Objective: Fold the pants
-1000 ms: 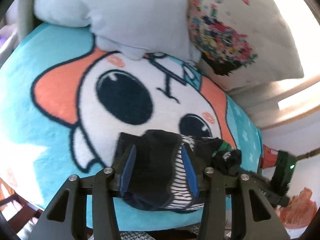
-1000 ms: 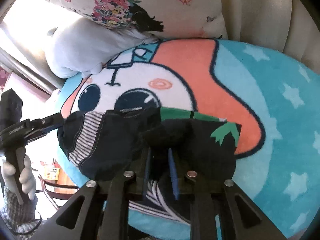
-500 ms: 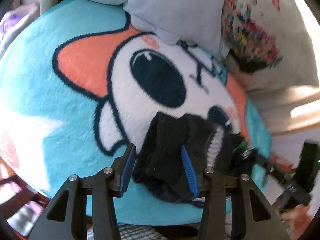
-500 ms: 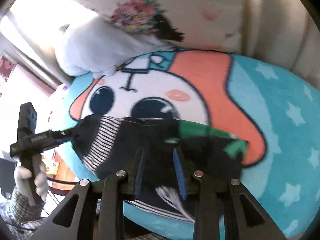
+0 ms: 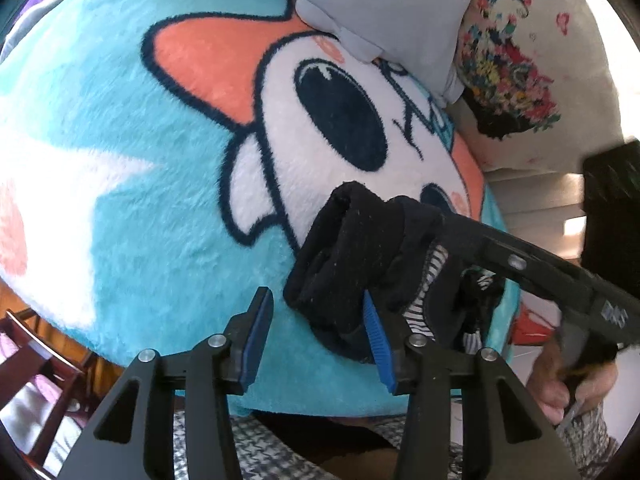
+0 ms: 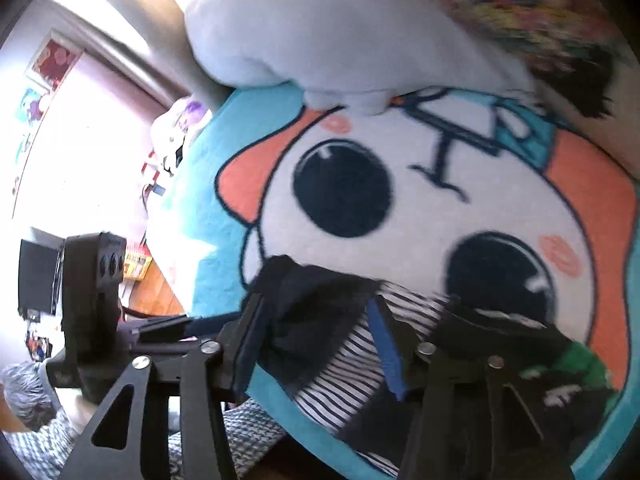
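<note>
Now the right gripper (image 6: 316,344) has been carried across to the left gripper (image 5: 316,336), its jaws opening around the dark pants (image 5: 352,256) bunched on the blue plush cushion (image 5: 120,184), so one fold seems finished, while the left jaws are kept half open, pressing nothing.

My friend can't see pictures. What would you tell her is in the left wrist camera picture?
The left gripper hangs open over bunched black pants lying on a fluffy turquoise cartoon blanket. The right gripper reaches into the pants from the right, and pillows sit behind.
</note>
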